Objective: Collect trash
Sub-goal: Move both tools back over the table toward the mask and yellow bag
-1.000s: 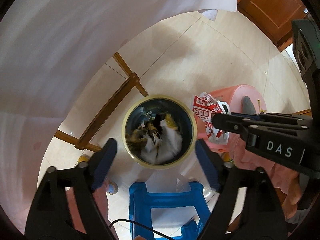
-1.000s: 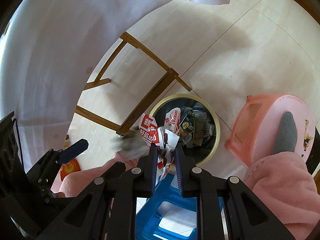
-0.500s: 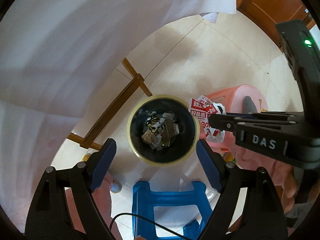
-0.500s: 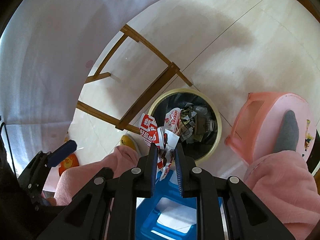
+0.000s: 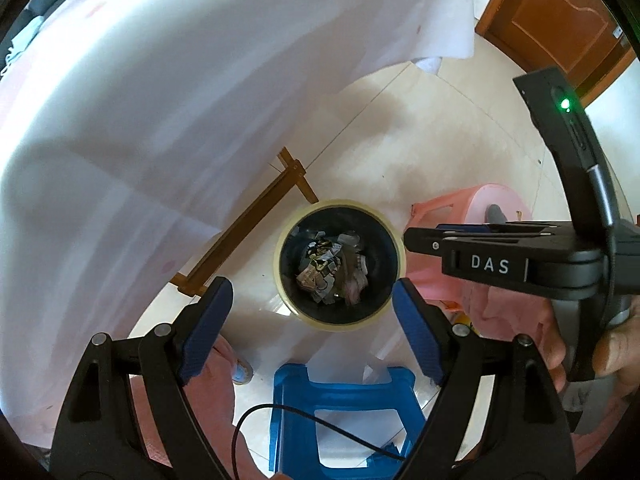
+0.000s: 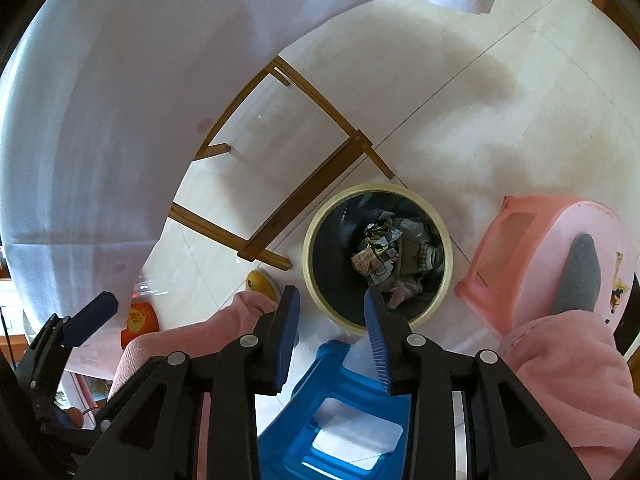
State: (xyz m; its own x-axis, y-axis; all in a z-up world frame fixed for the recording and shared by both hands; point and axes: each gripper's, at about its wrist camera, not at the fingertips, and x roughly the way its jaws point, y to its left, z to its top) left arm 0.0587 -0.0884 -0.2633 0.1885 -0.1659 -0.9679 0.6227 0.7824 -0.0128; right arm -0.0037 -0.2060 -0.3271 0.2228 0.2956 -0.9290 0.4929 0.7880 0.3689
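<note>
A round bin with a pale yellow rim (image 5: 280, 240) (image 6: 308, 264) stands on the floor below me. It holds crumpled wrappers and paper trash (image 5: 324, 268) (image 6: 380, 256). My left gripper (image 5: 308, 312) is open and empty, high above the bin. My right gripper (image 6: 332, 300) is open and empty, above the bin's near rim. The right gripper also shows from the side in the left wrist view (image 5: 412, 236). The left gripper's fingertip (image 6: 96, 312) shows in the right wrist view.
A white tablecloth (image 5: 200, 80) hangs over a wooden table frame (image 6: 312, 184) on the left. A blue plastic stool (image 5: 344, 416) (image 6: 340, 420) stands below the grippers. A pink stool (image 6: 532, 248) stands right of the bin. A wooden door (image 5: 552, 16) is far right.
My right gripper has opened and the red and white wrapper it held is gone from the jaws. Both grippers have risen, so the bin looks smaller.
</note>
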